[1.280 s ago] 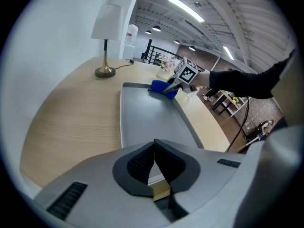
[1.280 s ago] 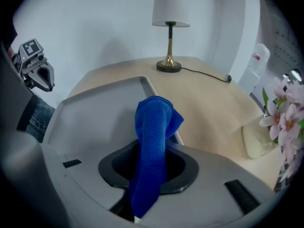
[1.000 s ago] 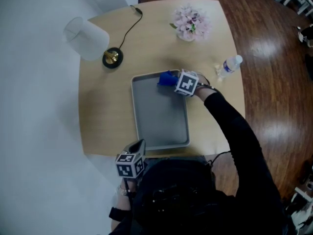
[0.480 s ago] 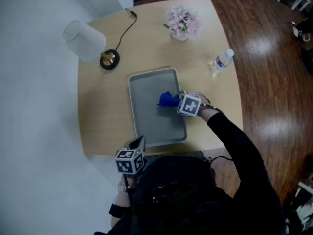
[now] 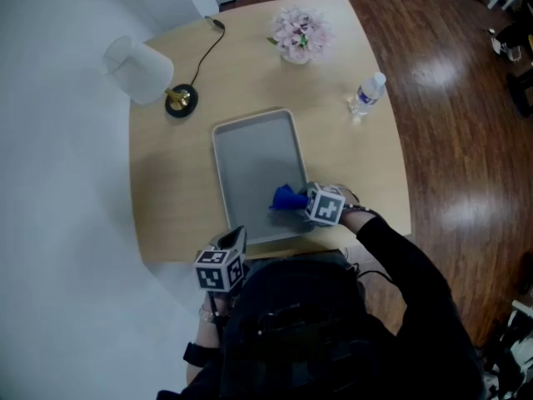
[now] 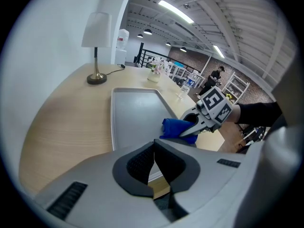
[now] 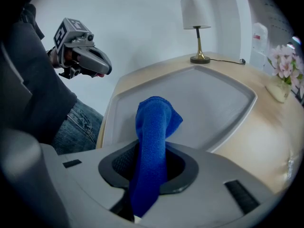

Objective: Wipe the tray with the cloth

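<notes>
A white wall (image 5: 58, 182) fills the left side, and against it a white-shaded lamp (image 5: 137, 69) stands on a brass base at the far left of the pale wooden tabletop (image 5: 166, 182), its black cord running off the far edge. The left gripper (image 5: 240, 237) hangs at the near edge beside the near-left corner of the grey tray (image 5: 250, 152). Its fingers are pressed together with nothing between them, and its own body hides the tray's near rim in the left gripper view. The tray lies lengthwise in the middle of the tabletop. In its near-right corner sits the blue cloth (image 5: 286, 197), pinched between the fingers of the right gripper (image 5: 301, 202), which are closed on it. The cloth's folded end stands out ahead of the fingers over the tray floor, while its tail is lost inside the gripper. The person's dark clothing covers the tabletop's near edge. Farther right stand a pot of pink flowers (image 5: 297, 33) and a clear water bottle (image 5: 366, 94), then glossy dark wooden floor (image 5: 466, 140). The left gripper view shows a tall ceiling with strip lights, and a distant figure too small to make out.
</notes>
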